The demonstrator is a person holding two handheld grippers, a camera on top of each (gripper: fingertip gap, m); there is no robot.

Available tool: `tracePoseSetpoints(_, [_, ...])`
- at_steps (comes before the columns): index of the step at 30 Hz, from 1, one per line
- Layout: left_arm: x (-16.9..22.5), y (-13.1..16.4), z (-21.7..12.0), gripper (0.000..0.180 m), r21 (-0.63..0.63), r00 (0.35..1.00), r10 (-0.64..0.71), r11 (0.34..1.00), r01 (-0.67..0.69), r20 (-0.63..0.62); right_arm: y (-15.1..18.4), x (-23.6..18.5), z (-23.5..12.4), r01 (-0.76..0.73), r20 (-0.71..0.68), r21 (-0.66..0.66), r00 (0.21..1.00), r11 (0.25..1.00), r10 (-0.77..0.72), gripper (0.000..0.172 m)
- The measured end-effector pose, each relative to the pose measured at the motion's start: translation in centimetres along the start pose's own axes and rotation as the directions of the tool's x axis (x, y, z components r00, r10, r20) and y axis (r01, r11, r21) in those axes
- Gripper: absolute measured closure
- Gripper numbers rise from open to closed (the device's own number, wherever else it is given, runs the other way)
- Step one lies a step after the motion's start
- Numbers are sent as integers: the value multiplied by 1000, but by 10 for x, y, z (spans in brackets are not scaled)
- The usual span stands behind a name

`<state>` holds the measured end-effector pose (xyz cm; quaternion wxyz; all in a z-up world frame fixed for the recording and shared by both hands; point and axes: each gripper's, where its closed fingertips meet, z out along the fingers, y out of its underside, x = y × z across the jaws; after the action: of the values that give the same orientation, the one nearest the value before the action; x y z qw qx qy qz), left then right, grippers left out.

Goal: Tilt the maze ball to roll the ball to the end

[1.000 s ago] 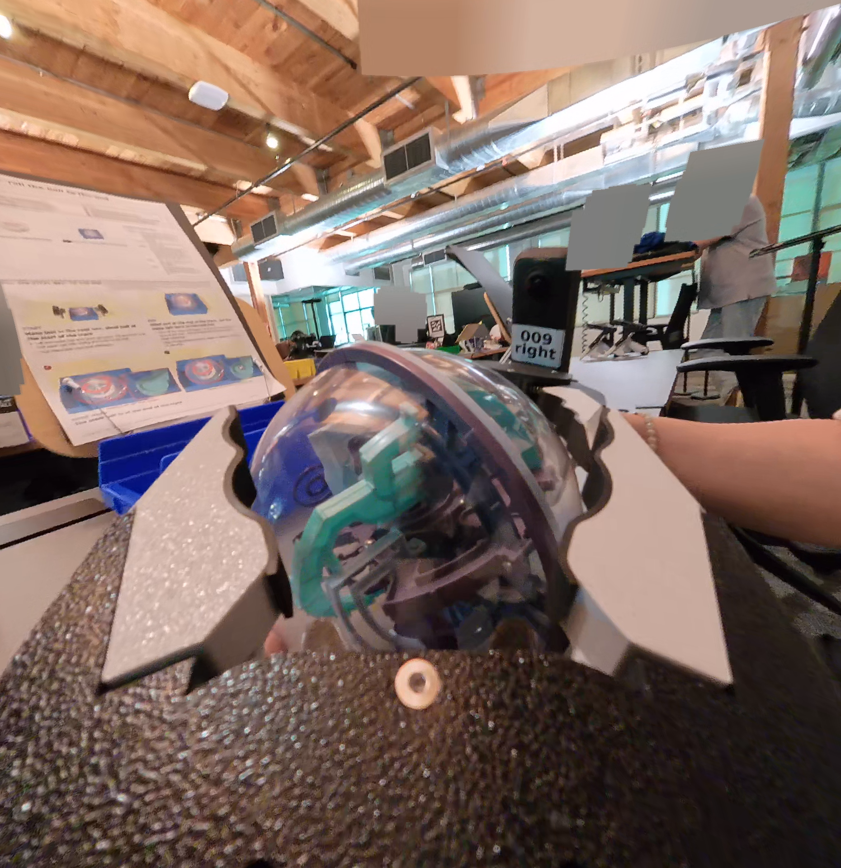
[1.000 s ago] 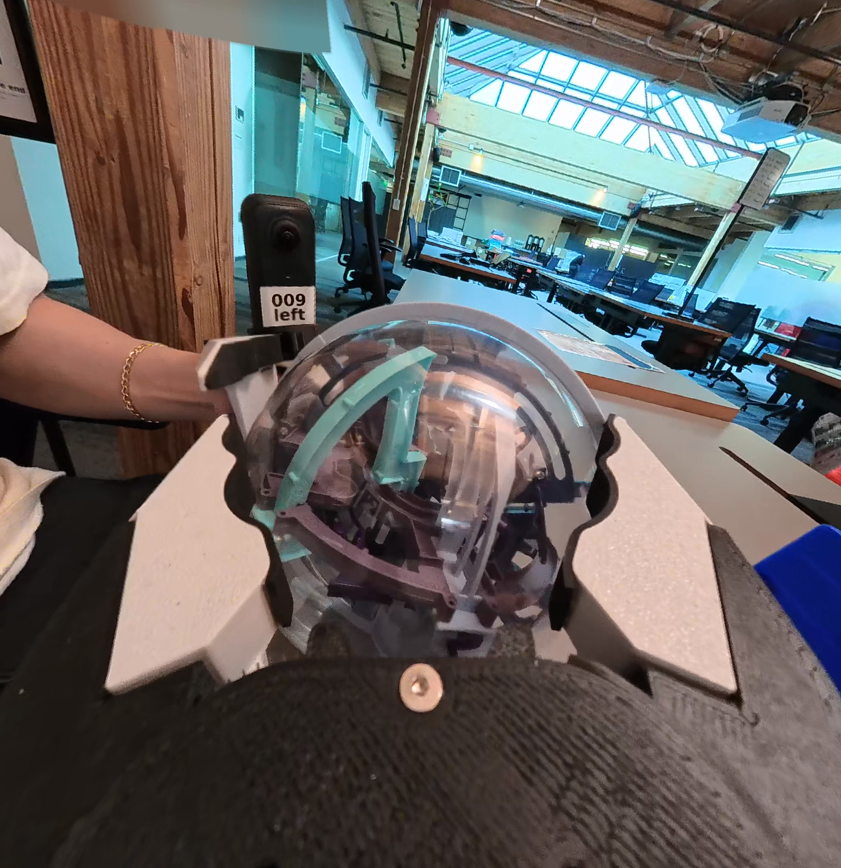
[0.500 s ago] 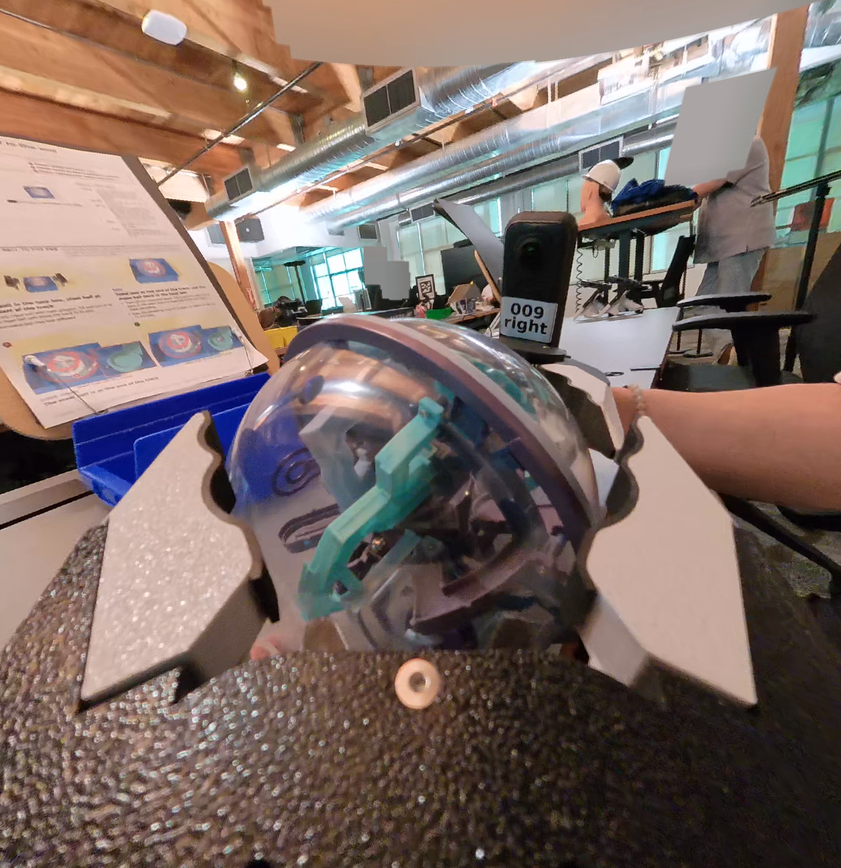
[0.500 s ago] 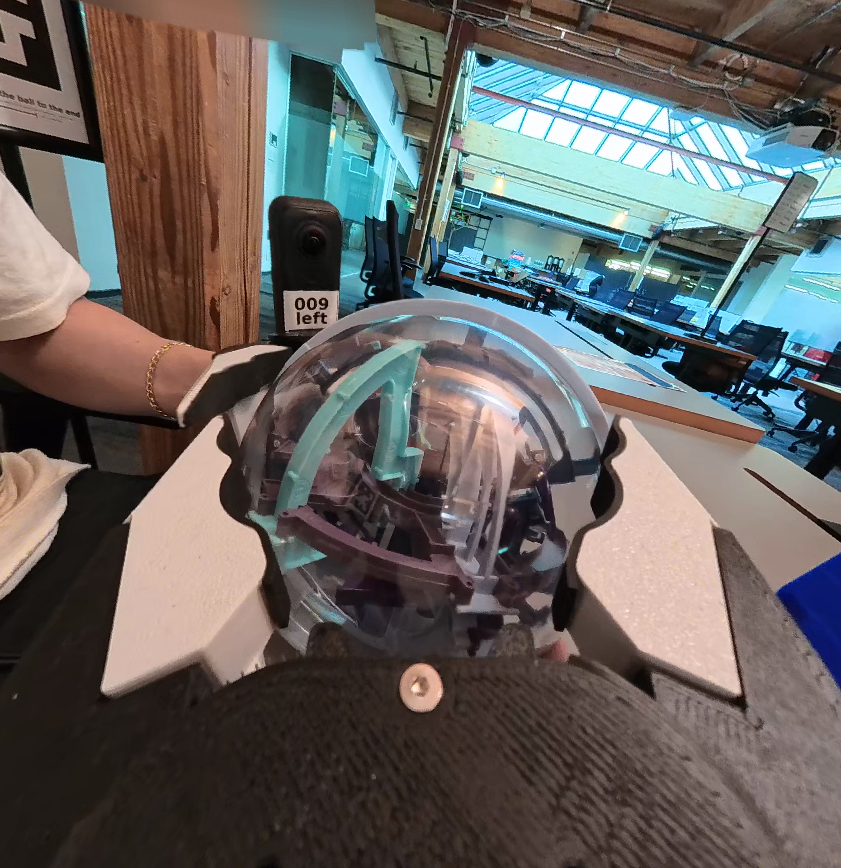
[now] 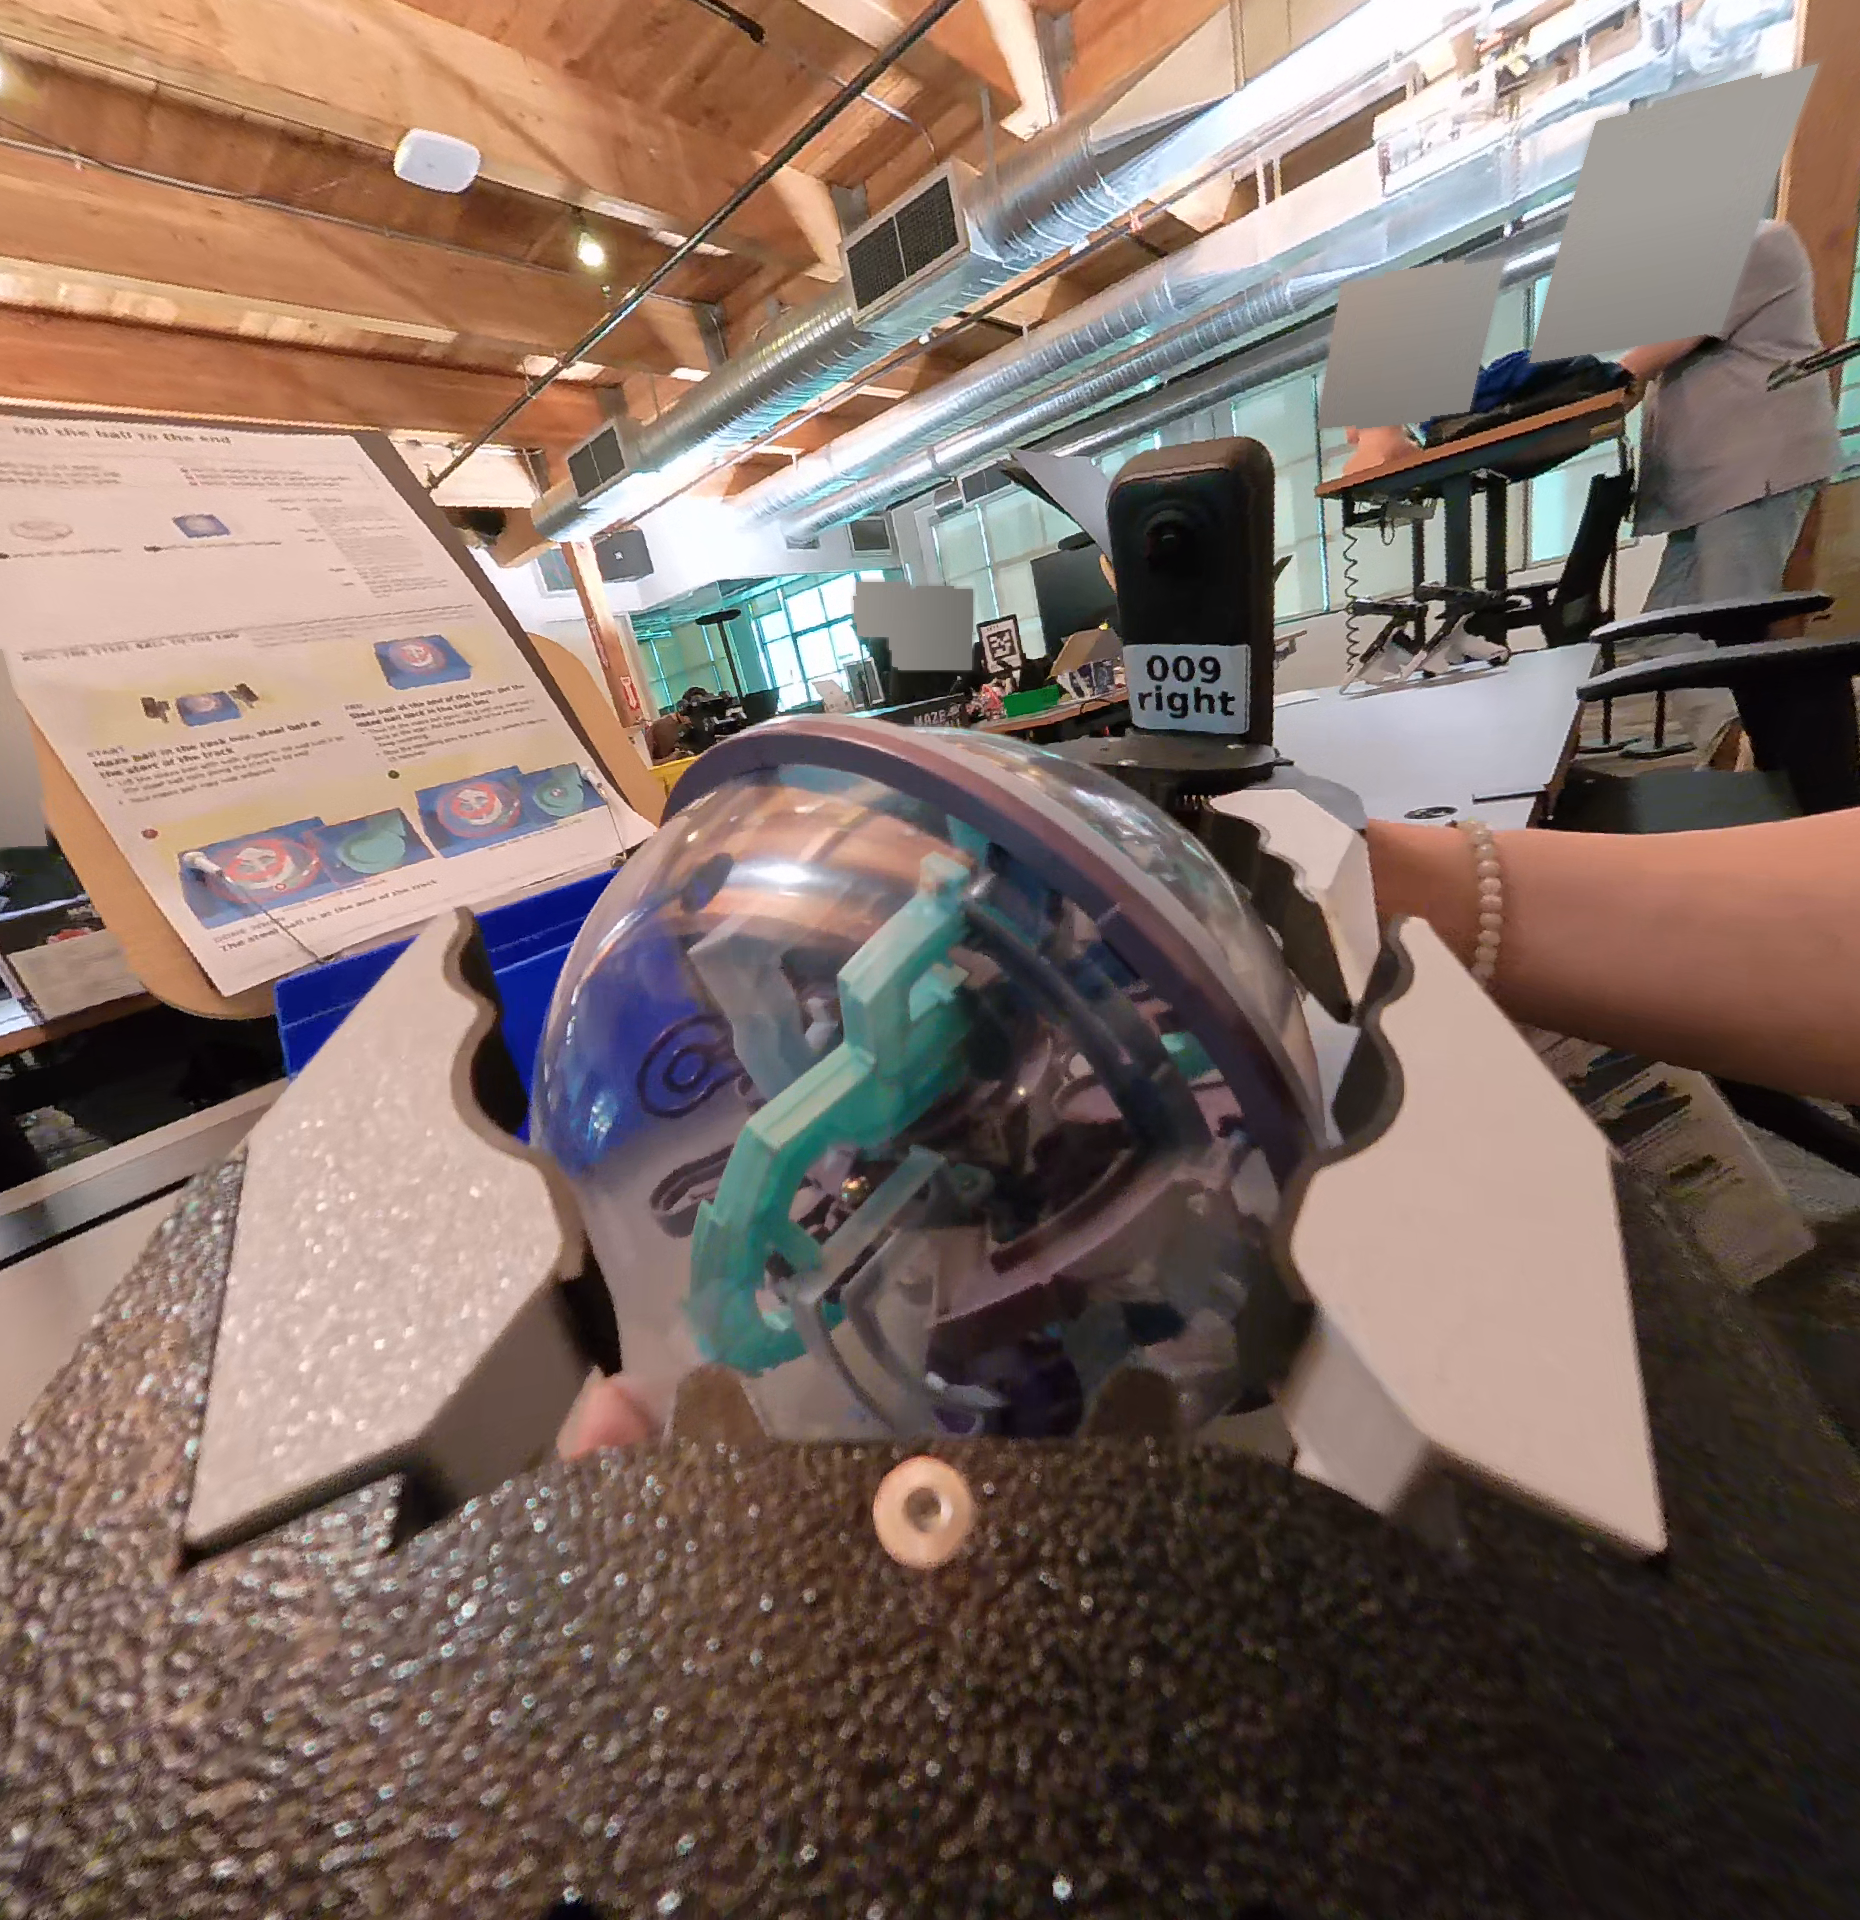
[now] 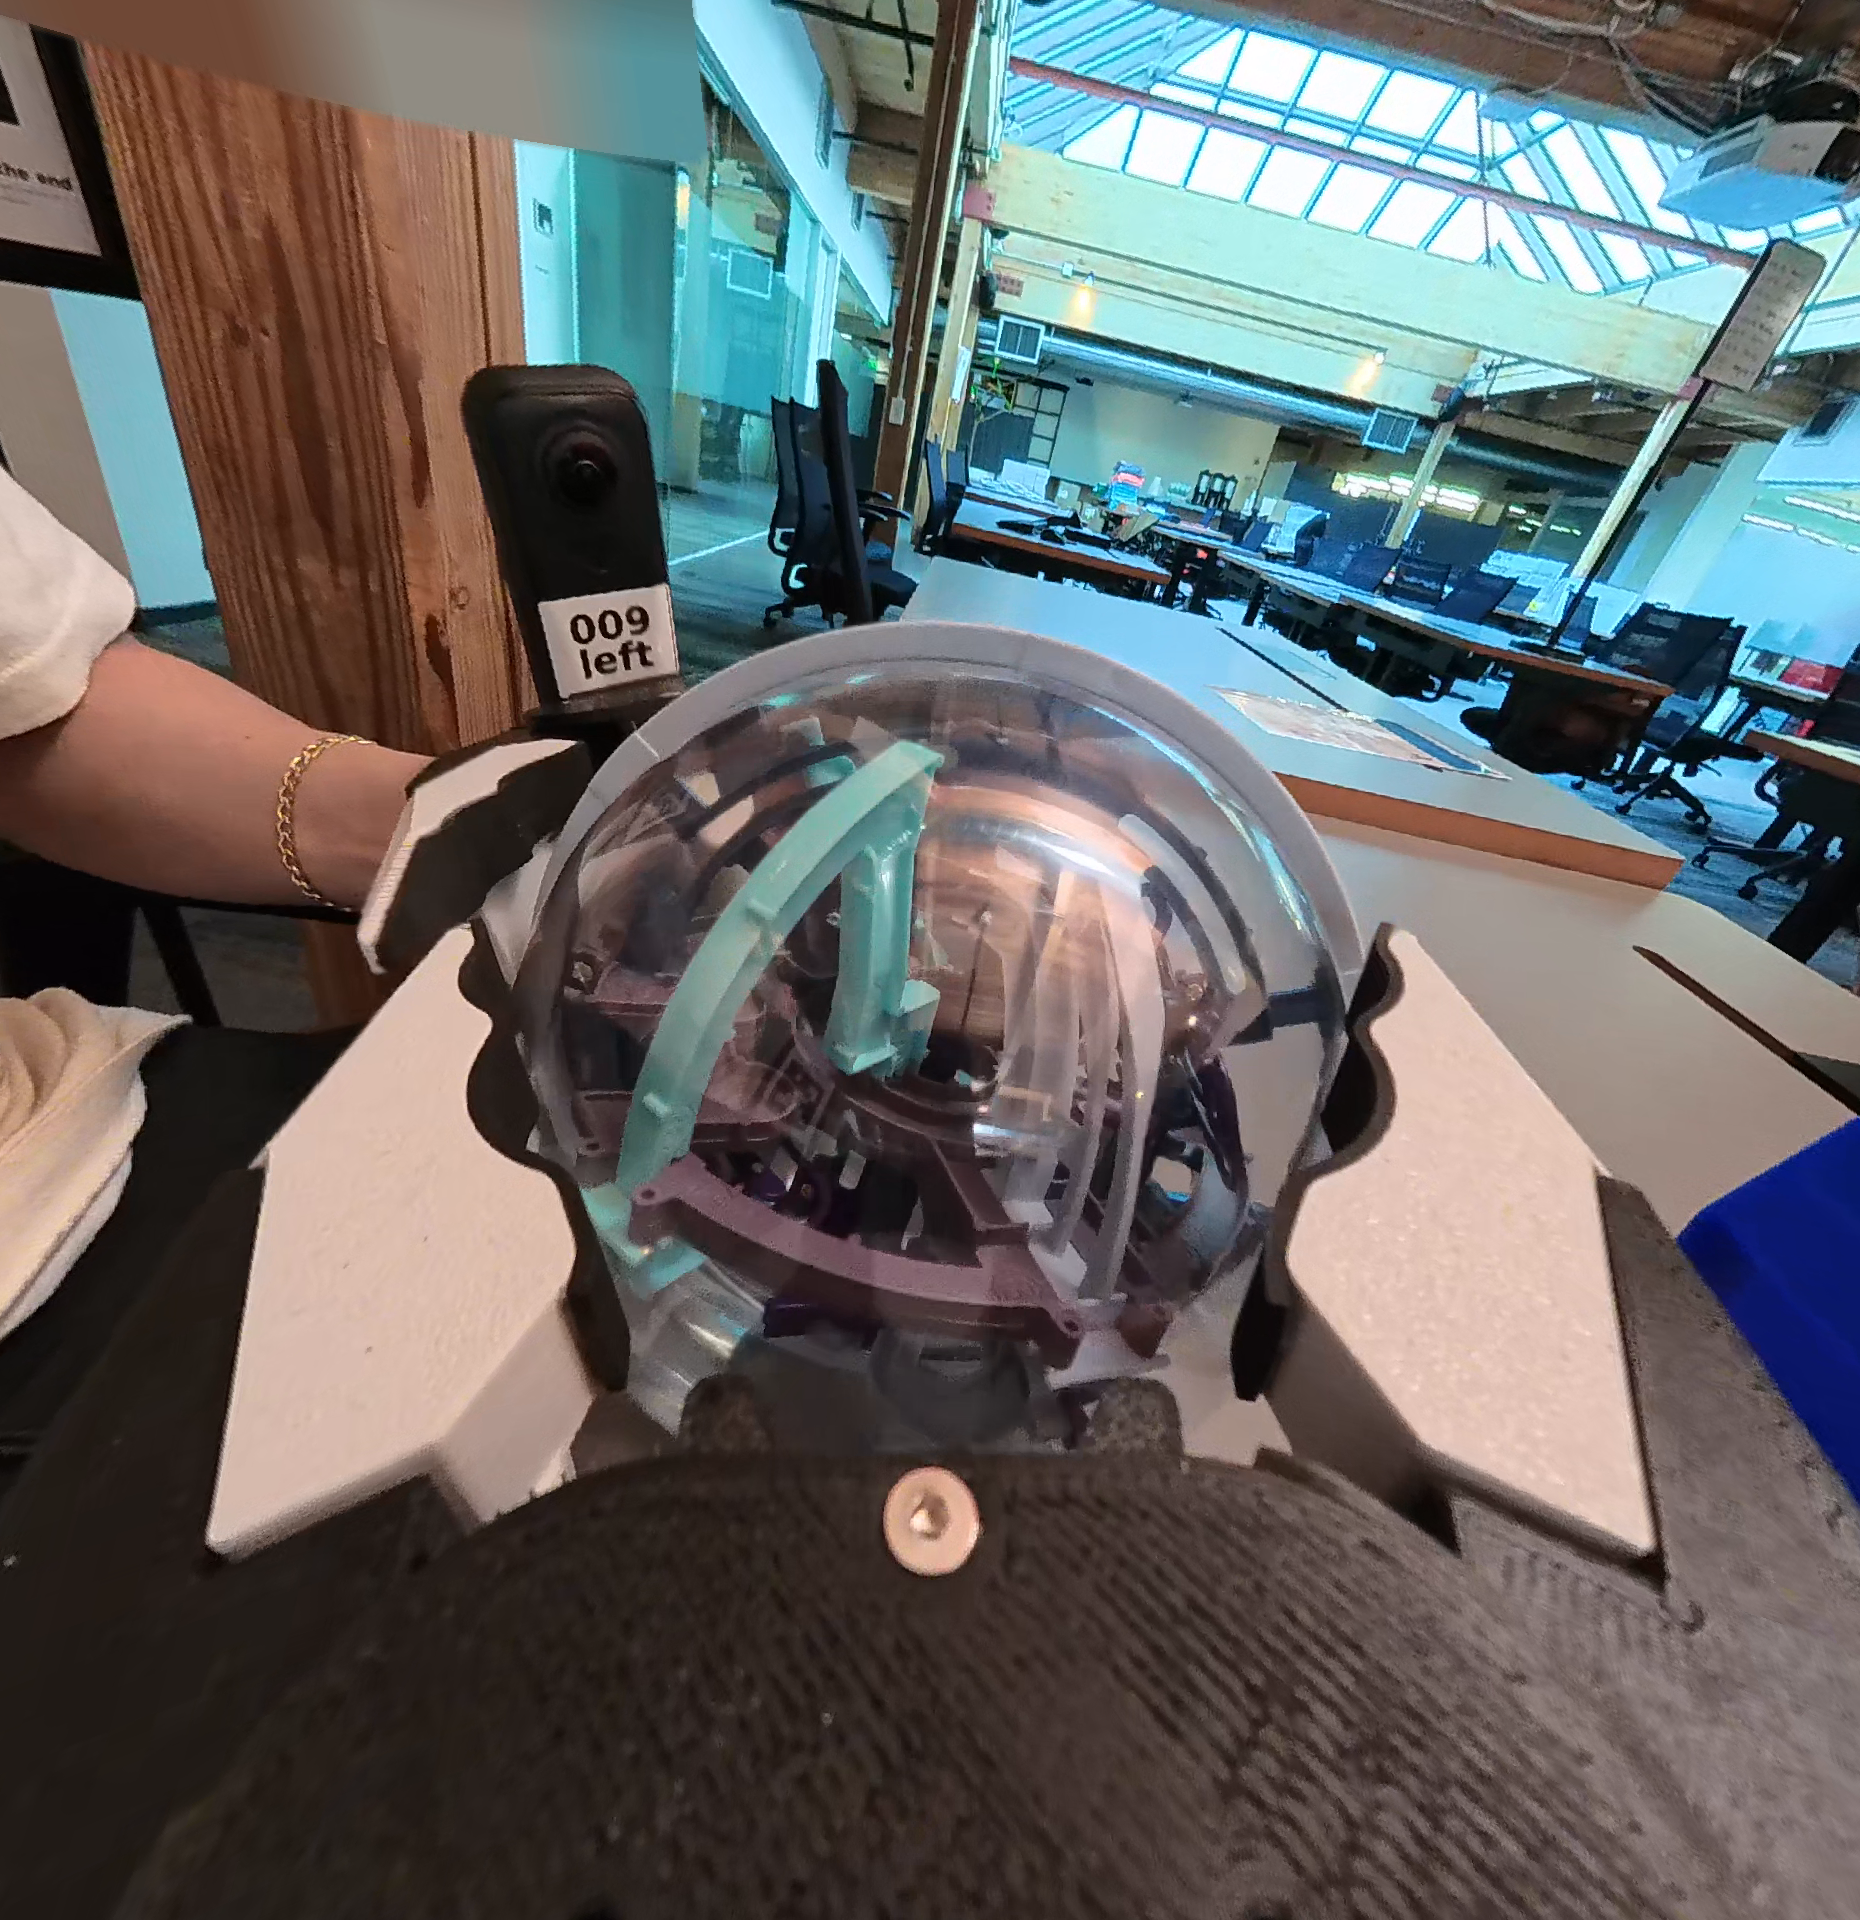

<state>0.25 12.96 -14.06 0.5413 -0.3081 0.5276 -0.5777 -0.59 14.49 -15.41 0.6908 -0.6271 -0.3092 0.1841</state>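
Maze ball (image 5: 936,1091) tilted further, left tool (image 5: 931,1039) and right tool (image 6: 931,1039) wide, both clamping it

Both grippers (image 5: 926,1039) (image 6: 926,1039) have pebbled black bodies, pale grey scalloped jaws and 1 silver screw (image 5: 923,1509).

- Exposed timber ceiling beams (image 5: 282,239) run overhead, with silver ribbed ventilation ducts (image 5: 1061,312) slung beneath.
- A thick rough wooden post (image 6: 313,436) stands at left.
- A sloped glass skylight (image 6: 1373,177) lets in daylight.
- Long white-topped desks (image 6: 1425,821) and black office chairs (image 6: 832,520) fill the hall.
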Motion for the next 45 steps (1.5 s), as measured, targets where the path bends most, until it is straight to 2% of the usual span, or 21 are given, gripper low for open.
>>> tracePoseSetpoints(7, [1, -10, -2, 29, 40, 997, 80, 996, -80, 10, 1, -6, -3, 37, 38, 3, 999, 999, -37, 19])
tracePoseSetpoints(11, [1, -4, -2, 26, 21, 1000, 13, 1000, -13, -12, -1, -9, -3, 29, 55, 33, 998, 999, -30, 21])
tracePoseSetpoints(14, [5, 6, 1, 24, -28, 993, -105, 994, 104, -53, -2, -12, -2, 43, 66, 38, 997, 998, -46, 21])
tracePoseSetpoints(23, [6, 10, -2, 23, -78, 989, -128, 989, 122, -72, -1, -14, -3, 56, 67, 21, 996, 998, -57, 22])
tracePoseSetpoints(28, [11, 9, -2, 24, -70, 992, -87, 994, 81, -94, 12, -13, -5, 11, 60, -72, 998, 997, -7, 14])
tracePoseSetpoints(40, [20, 7, 0, 25, -62, 993, -3, 998, -4, -120, 30, -17, -17, -3, 31, -274, 999, 962, 12, 15])
tracePoseSetpoints(45, [23, 6, -1, 25, -57, 991, 22, 998, -30, -135, 31, -17, -17, 19, 48, -268, 999, 963, -6, 15])
